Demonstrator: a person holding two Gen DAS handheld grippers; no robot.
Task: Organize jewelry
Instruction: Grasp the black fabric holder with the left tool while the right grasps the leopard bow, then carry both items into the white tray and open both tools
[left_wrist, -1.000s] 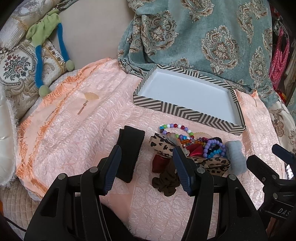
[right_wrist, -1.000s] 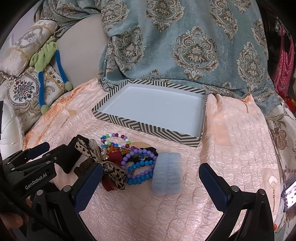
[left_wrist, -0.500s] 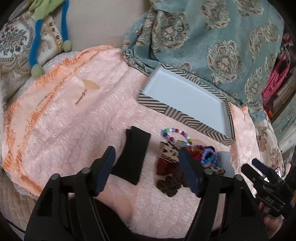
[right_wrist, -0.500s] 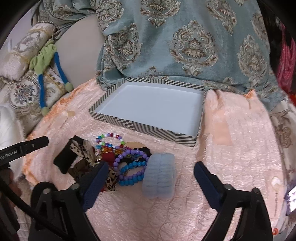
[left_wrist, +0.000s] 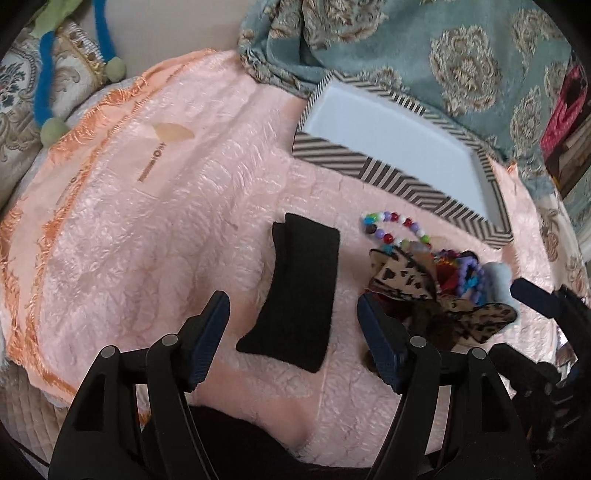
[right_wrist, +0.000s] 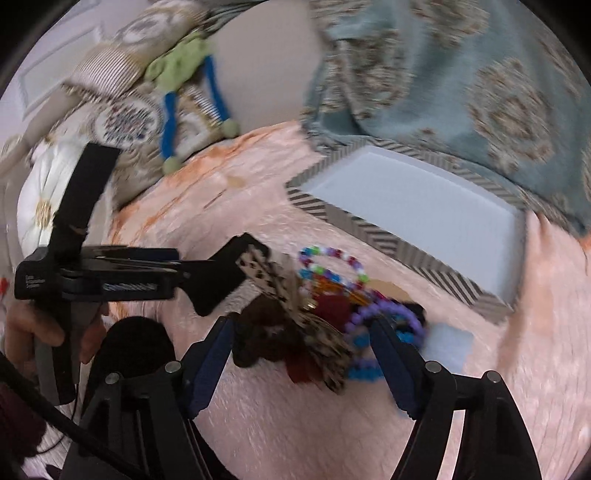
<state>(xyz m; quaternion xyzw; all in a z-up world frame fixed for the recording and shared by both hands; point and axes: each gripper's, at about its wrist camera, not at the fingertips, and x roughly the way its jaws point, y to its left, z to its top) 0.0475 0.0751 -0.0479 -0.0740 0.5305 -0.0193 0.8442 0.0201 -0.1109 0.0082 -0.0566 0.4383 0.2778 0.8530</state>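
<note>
A black fabric band (left_wrist: 299, 288) lies on the pink quilt, between the wide-open fingers of my left gripper (left_wrist: 293, 332), which do not touch it. To its right is a heap of jewelry: a leopard-print bow (right_wrist: 295, 302), a multicolour bead bracelet (right_wrist: 332, 266), a purple bead bracelet (right_wrist: 384, 314), a dark brown scrunchie (right_wrist: 266, 332) and a pale blue band (right_wrist: 448, 347). My right gripper (right_wrist: 301, 354) hangs over the heap with its jaws closing. The bow and scrunchie sit between the pads, untouched. The striped tray (left_wrist: 369, 166) behind has a bare white floor.
A teal patterned curtain (left_wrist: 424, 55) drapes behind the tray. Embroidered cushions and a green and blue plush toy (right_wrist: 184, 74) lie at the far left. The pink quilt (left_wrist: 147, 221) spreads out to the left, with a fringed edge. A hand (right_wrist: 29, 332) grips the left gripper's handle.
My left gripper has opened wider and come down over the black band. My right gripper has swung left from the pale blue band to the bow and scrunchie, and its jaws have narrowed.
</note>
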